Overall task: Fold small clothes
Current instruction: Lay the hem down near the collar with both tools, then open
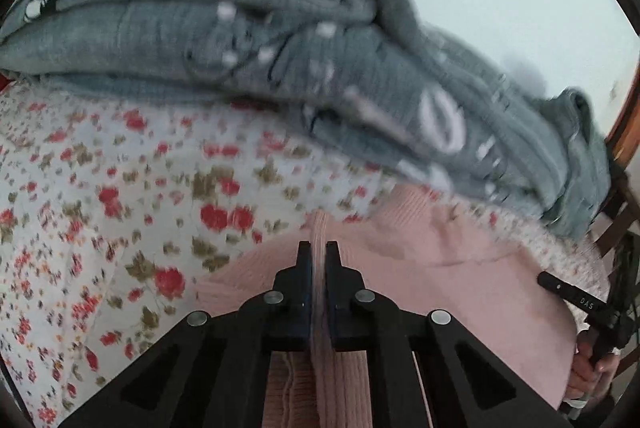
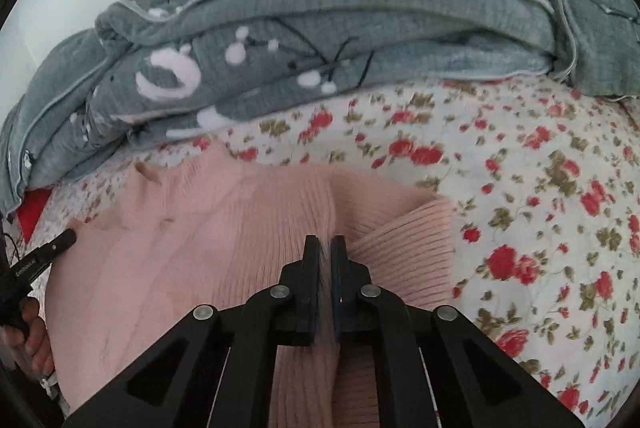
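A soft pink ribbed knit sweater (image 2: 168,268) lies on a white bed sheet with little red flowers (image 2: 540,195). The left gripper (image 1: 319,252) has its two black fingers squeezed almost together, and a ridge of the pink knit is pinched between them. The right gripper (image 2: 326,248) is closed up tight too, with a thin fold of the same sweater caught in the narrow gap. A ribbed sleeve (image 2: 408,248) lies just to the right of it. Behind the sweater sits a bunched-up grey blanket with white spots (image 2: 320,39), resting on the flowery sheet.
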### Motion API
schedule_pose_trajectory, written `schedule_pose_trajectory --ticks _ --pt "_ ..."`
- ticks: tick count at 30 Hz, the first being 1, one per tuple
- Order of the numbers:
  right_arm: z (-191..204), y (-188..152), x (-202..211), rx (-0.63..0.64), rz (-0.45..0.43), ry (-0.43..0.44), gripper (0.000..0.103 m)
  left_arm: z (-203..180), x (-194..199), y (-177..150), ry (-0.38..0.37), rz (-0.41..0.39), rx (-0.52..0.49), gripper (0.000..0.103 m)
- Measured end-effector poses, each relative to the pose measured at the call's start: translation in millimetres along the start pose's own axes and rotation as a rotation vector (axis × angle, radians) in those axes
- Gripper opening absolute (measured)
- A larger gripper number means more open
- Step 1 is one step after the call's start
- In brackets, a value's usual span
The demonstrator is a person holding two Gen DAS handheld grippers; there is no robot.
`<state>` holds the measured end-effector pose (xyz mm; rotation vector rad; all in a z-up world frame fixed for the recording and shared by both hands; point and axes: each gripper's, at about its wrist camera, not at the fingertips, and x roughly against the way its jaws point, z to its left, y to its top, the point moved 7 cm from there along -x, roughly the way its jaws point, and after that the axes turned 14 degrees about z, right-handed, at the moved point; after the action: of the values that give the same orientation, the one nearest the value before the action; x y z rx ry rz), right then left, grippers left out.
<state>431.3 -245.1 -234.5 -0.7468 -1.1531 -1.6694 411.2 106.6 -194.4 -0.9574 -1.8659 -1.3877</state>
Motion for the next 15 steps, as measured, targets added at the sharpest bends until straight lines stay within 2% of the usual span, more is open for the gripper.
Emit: schedule_pose_trajectory --ticks 3,5,7,10,12,14,15 --pt "2.1 9.2 29.9 -0.012 -0.107 0.07 0.005 -2.7 14.8 10.0 -0.028 -0.06 0.004 0.007" --pt "1.9 14.3 29.2 -0.001 -0.118 0.023 0.005 -0.6 6.5 14.1 0.039 -0.057 0.001 0.007" --pt "-4.8 15.0 9.6 0.003 -0.078 -0.046 0.005 5.0 -14.5 11.7 0.107 -0.02 -0.002 0.007" --pt "-20.1 2.4 -36.5 -0.037 0.082 -0.104 0.005 15.8 -45.1 1.2 0.134 0.1 0.021 0.008" --pt "-17.9 6.2 -29.4 -0.028 0.059 -0.101 0.006 20.9 -43.5 3.2 0.119 0.108 0.048 0.013" --pt "-15.7 8.0 -25.3 -0.013 0.05 -0.113 0.008 23.6 -37.6 4.3 0.155 0.111 0.049 0.027" --pt "-15.2 7.7 -23.1 -0.009 0.056 -0.121 0.008 24.2 -32.8 4.7 0.19 0.108 0.04 0.028"
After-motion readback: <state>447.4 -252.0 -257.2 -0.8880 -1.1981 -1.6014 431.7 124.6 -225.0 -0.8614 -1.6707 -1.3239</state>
